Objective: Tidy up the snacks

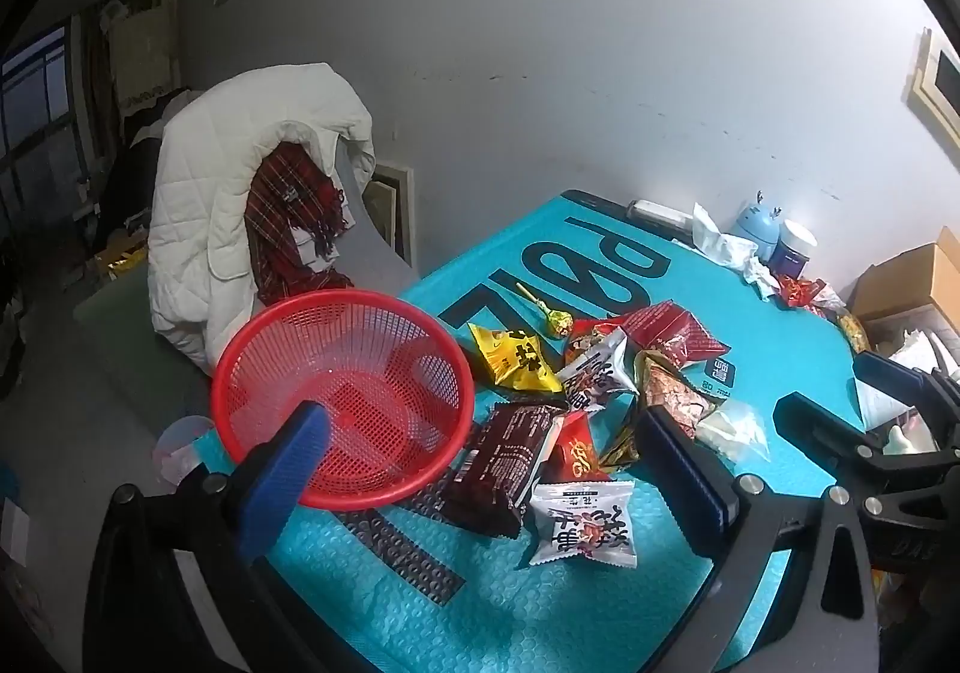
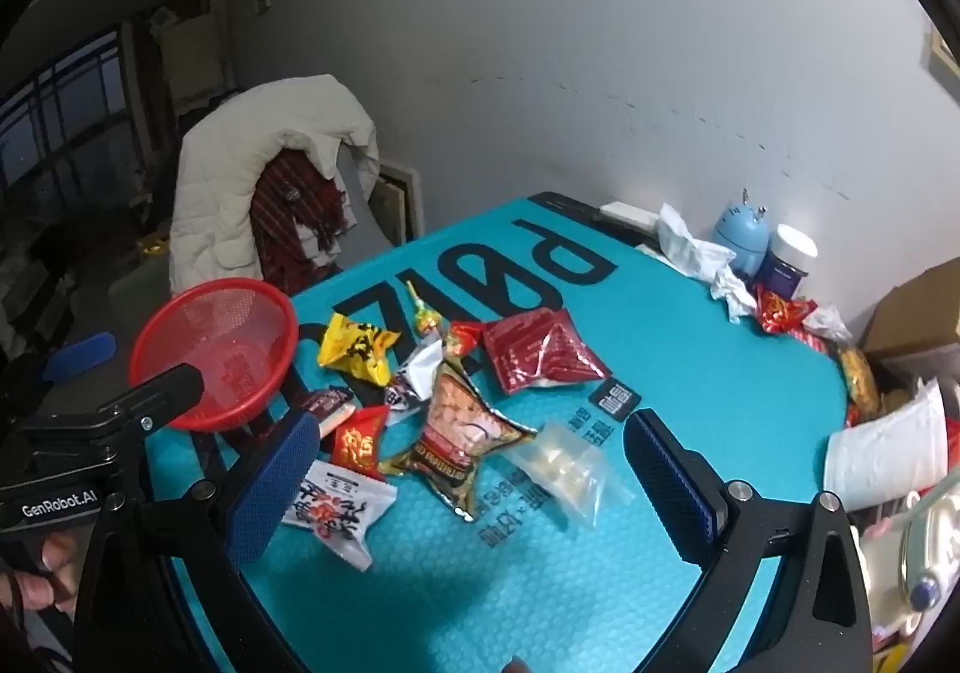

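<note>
An empty red mesh basket (image 1: 342,397) (image 2: 216,352) stands at the left end of the teal mat (image 1: 540,613) (image 2: 690,349). A pile of snack packets lies to its right: a yellow packet (image 1: 513,358) (image 2: 357,349), a lollipop (image 1: 555,319) (image 2: 423,322), a dark brown bar (image 1: 504,469), a white packet (image 1: 585,523) (image 2: 336,505), a red foil packet (image 2: 540,352), a peanut bag (image 2: 462,439) and a clear bag (image 2: 567,469). My left gripper (image 1: 486,469) is open above the brown bar. My right gripper (image 2: 468,481) is open above the peanut bag.
A chair with a white jacket (image 1: 240,211) stands behind the basket. At the mat's far right are crumpled tissues (image 2: 702,259), a blue gadget (image 2: 741,238), a jar (image 2: 789,259) and cardboard boxes (image 1: 912,277). The right gripper (image 1: 870,421) shows in the left wrist view.
</note>
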### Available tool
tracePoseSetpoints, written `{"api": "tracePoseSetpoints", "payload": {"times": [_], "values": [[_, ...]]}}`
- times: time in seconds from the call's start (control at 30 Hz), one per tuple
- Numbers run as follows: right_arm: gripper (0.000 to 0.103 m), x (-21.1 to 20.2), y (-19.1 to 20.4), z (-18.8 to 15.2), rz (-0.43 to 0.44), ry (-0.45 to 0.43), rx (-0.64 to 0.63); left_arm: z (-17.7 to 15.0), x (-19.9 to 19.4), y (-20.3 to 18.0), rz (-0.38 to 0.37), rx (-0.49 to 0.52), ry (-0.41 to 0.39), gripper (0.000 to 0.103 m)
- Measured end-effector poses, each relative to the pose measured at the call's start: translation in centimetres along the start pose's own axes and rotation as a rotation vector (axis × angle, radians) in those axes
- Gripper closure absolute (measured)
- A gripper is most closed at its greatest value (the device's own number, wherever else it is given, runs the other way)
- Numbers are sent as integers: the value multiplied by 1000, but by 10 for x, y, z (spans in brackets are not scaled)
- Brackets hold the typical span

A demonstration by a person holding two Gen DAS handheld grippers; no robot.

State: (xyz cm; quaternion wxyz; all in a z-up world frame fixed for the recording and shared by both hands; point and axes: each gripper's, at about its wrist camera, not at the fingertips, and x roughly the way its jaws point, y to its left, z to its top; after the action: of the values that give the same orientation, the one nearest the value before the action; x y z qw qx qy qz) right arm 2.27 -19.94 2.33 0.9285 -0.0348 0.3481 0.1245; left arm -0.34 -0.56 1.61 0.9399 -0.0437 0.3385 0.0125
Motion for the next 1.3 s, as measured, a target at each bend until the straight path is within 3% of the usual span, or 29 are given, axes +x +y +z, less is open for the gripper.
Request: {"api": "tracePoseSetpoints", "payload": {"times": [1.3], "values": [[0,-4,6,-5,4,-19,-11,-1,-9,3,-11,7,-13,0]]}}
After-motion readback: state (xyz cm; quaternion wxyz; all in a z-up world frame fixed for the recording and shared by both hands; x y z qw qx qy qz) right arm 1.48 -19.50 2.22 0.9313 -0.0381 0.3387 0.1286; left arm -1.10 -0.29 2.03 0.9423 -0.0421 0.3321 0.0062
